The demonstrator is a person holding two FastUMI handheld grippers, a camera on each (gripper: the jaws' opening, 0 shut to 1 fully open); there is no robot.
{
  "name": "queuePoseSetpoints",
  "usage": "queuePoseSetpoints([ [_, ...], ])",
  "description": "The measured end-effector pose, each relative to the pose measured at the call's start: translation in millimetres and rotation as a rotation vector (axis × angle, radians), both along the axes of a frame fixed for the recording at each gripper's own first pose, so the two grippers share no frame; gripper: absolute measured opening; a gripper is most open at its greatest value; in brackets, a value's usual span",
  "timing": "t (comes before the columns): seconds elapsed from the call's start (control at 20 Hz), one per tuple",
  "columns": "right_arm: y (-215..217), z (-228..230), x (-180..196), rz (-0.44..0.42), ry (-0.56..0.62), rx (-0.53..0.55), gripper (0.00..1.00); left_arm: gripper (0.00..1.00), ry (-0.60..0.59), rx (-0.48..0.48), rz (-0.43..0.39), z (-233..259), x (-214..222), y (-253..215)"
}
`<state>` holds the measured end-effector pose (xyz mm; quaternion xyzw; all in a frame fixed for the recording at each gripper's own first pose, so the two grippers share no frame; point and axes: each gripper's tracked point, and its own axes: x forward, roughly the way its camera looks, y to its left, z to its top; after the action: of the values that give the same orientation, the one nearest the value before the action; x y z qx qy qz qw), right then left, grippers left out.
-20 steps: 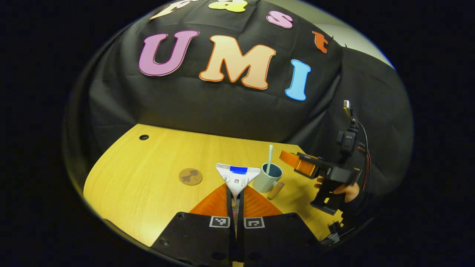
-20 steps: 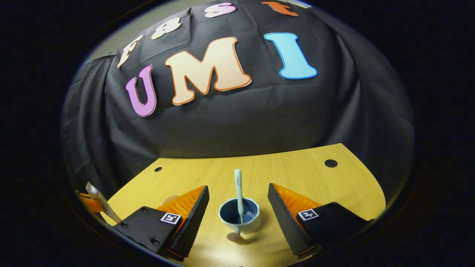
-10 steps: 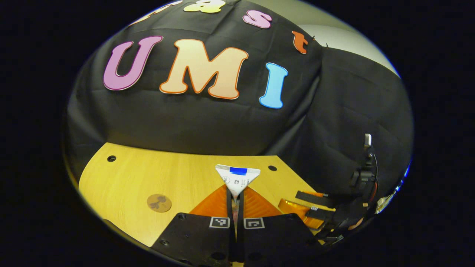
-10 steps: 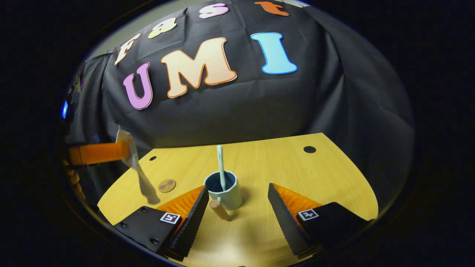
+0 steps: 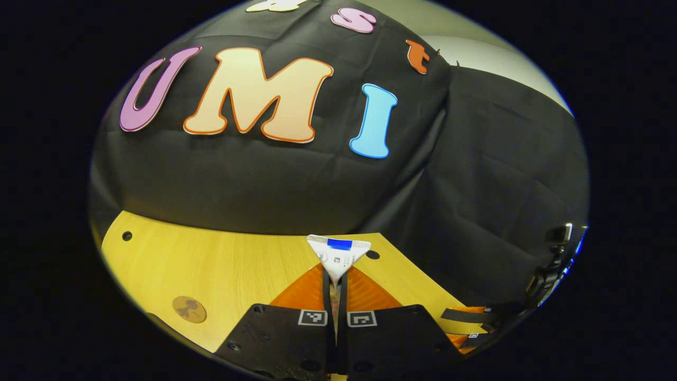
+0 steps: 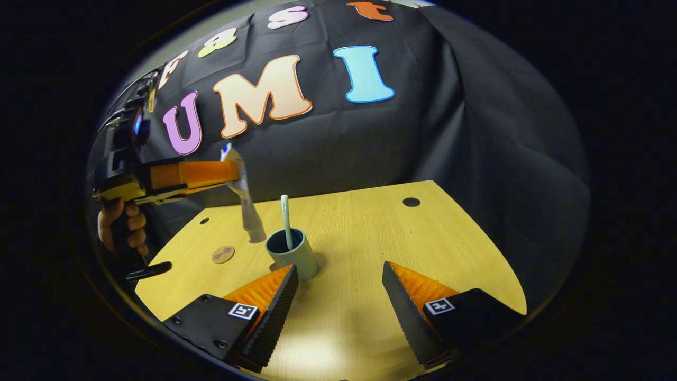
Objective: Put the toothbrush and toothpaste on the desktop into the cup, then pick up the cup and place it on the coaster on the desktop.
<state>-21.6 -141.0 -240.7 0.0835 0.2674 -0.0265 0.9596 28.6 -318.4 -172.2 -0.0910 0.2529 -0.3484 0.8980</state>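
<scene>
Left tool [image 6: 232, 174] clamped on white toothpaste tube [image 6: 244, 203], hanging vertical, just left of grey-green cup [image 6: 292, 255]; right tool [image 6: 338, 296] wide.

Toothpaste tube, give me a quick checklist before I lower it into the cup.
1. Grip: left tongs shut on the toothpaste tube, which hangs down from them: ok.
2. Tube over the cup mouth: it hangs to the left of the rim in the right gripper view: not ok.
3. Cup upright on the desktop: ok.
4. Toothbrush already standing in the cup: ok.
5. Right tongs open, holding nothing and near the cup: ok.
6. Coaster bare on the desktop: ok.
</scene>
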Motion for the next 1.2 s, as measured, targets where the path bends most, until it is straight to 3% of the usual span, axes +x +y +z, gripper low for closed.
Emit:
queuePoseSetpoints([
  [0.25, -13, 1, -7, -0.001, 0.008, -0.017, 0.99, 0.00, 0.014, 0.012, 0.069, -28, 8, -8],
  [0.4, -16, 5, -9, 0.007, 0.005, -0.018, 0.94, 0.00, 0.017, 0.036, 0.064, -38, 3, -12],
  [0.45, -16, 4, -8, 0.012, 0.008, -0.017, 0.99, 0.01, 0.022, 0.037, 0.054, -41, -1, -15],
  [0.5, -15, 4, -8, 0.016, 0.011, -0.014, 0.95, 0.04, 0.017, 0.048, 0.053, -44, -4, -16],
  [0.65, -12, 4, -3, 0.029, 0.010, -0.026, 0.98, 0.07, 0.017, 0.085, 0.052, -55, -11, -13],
  [0.75, -6, 8, -1, 0.056, 0.006, -0.039, 0.98, 0.16, 0.028, 0.091, 0.062, -58, -19, -9],
  [0.8, -2, 10, 0, 0.069, 0.001, -0.043, 0.98, 0.40, 0.020, 0.097, 0.072, -57, -20, -5],
  [0.85, 1, 12, 3, 0.083, 0.002, -0.040, 0.94, 0.48, 0.015, 0.110, 0.081, -57, -22, -1],
  [1.0, 17, 13, 9, 0.125, 0.032, -0.024, 0.98, 0.94, -0.009, 0.125, 0.107, -50, -28, 18],
  [1.2, 33, 11, 21, 0.185, 0.141, -0.034, 0.98, 0.94, -0.035, 0.141, 0.174, -39, -45, 65],
])
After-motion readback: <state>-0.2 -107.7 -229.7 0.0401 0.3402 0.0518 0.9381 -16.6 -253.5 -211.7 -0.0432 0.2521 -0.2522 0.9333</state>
